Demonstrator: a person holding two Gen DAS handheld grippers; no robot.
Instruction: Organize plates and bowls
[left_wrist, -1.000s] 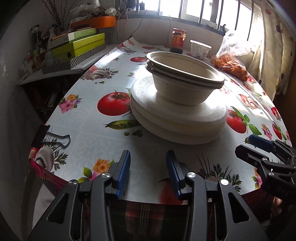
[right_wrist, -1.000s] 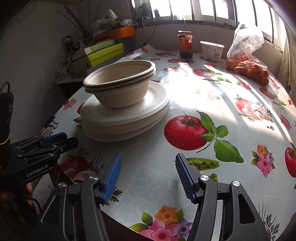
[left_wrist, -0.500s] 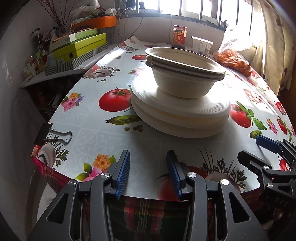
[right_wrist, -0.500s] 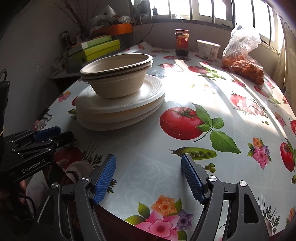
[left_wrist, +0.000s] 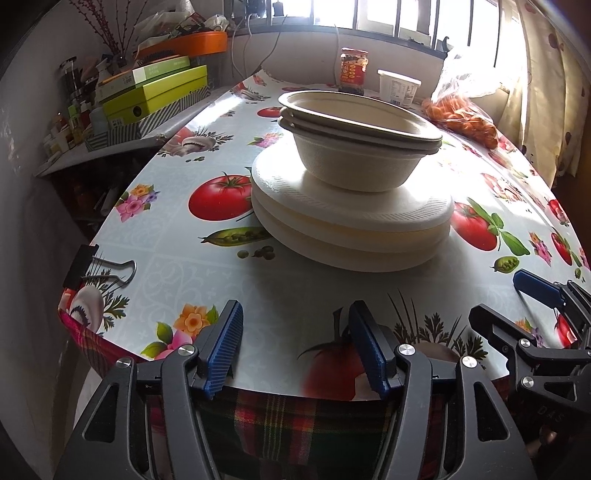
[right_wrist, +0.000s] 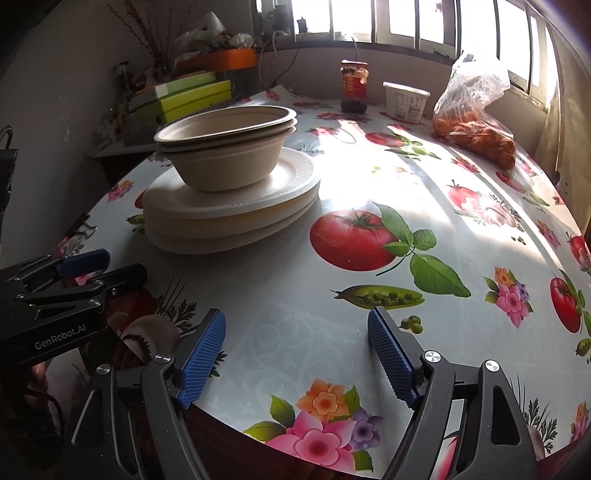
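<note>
Nested beige bowls (left_wrist: 360, 147) (right_wrist: 229, 151) sit on a stack of white plates (left_wrist: 354, 229) (right_wrist: 229, 210) on the round table (left_wrist: 177, 266). My left gripper (left_wrist: 295, 332) hovers over the table's near edge, short of the stack; its jaws are opening with nothing between them. My right gripper (right_wrist: 297, 343) hangs over the near edge to the right of the stack, jaws also opening and empty. Each gripper shows at the side of the other's view: the right gripper (left_wrist: 517, 295) and the left gripper (right_wrist: 99, 266).
At the far side stand a red-labelled jar (left_wrist: 354, 75), a white tub (left_wrist: 398, 88) and a bag of oranges (left_wrist: 461, 110). Green boxes (left_wrist: 151, 96) fill a side shelf at left. A black binder clip (left_wrist: 83, 264) grips the tablecloth edge.
Both grippers' jaws have spread wider. Both views have drawn back slightly from the stack, which has not moved.
</note>
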